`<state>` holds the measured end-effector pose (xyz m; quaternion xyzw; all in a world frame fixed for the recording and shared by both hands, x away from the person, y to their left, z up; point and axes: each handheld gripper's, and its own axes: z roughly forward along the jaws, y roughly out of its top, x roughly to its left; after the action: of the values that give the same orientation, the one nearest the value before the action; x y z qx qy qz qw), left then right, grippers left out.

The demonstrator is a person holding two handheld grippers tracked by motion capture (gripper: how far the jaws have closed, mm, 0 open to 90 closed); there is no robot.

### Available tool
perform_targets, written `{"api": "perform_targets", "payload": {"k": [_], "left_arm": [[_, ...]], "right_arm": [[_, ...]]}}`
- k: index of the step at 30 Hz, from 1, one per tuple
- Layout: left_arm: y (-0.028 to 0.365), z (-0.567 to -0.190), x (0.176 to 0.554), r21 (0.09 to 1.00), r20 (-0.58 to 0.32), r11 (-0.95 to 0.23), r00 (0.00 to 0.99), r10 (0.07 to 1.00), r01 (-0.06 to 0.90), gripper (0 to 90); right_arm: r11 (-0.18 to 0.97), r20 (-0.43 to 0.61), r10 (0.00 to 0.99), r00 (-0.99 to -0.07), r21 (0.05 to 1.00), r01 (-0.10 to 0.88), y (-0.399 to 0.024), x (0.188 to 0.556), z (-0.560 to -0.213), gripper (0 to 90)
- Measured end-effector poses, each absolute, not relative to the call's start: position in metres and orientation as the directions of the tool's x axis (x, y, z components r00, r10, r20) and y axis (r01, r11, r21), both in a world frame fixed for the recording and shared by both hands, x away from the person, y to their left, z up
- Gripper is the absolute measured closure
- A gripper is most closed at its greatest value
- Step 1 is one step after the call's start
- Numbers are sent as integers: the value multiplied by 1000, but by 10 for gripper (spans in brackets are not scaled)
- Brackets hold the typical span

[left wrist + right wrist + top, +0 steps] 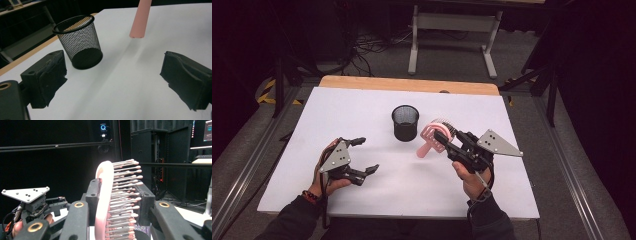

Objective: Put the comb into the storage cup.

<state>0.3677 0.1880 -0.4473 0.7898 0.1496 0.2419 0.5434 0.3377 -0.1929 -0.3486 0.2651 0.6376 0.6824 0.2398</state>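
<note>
Hairbrush (432, 136) work sits on your white table (377, 195), the largest thing in front of you, with a wooden strip along its far edge (409, 84). Beyond that edge stands the pale frame of another table (452, 30) on the grey floor.

Your right tool (437, 135) is clenched on the pink hairbrush by its head. In the right gripper view the two jaws press on either side of the head, one on the pink back and one on the bristle side, and the bristles (125, 190) point off to the right of that picture. In the high view the brush hangs from the jaws just right of the black mesh cup (405, 122), handle (424, 149) slanting down toward the table. The left gripper view shows the handle's end (139, 22) just above the surface, clear of it, with a faint shadow beneath.

Your left tool (364, 155) is released: its jaws stand wide apart with nothing between them, low over the table at your near left, well apart from the brush. From its own view the mesh cup (80, 41) stands upright ahead and to the left, its rim round and open, and the pads (186, 78) flank bare table.
</note>
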Motion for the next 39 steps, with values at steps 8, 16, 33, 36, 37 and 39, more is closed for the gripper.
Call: {"api": "perform_targets", "payload": {"k": [8, 16, 33, 36, 37, 39], "left_arm": [[201, -455, 365, 930, 225, -368, 817, 531, -17, 62], [208, -458, 360, 926, 228, -376, 810, 541, -9, 69], [224, -459, 350, 929, 210, -369, 808, 550, 10, 69], [227, -460, 348, 932, 199, -363, 810, 552, 18, 69], [228, -460, 347, 931, 202, -364, 807, 555, 17, 69], [230, -460, 346, 931, 201, -364, 806, 556, 19, 68]], "right_arm": [[-74, 54, 670, -741, 997, 7, -196, 337, -348, 628], [-80, 60, 672, -738, 997, 8, -197, 337, -347, 628], [-34, 40, 664, -747, 999, 23, -183, 343, -345, 633], [-36, 42, 667, -744, 999, 24, -183, 345, -343, 633], [-37, 42, 668, -743, 999, 23, -183, 345, -342, 633], [-39, 41, 668, -743, 999, 21, -183, 348, -340, 633]]}}
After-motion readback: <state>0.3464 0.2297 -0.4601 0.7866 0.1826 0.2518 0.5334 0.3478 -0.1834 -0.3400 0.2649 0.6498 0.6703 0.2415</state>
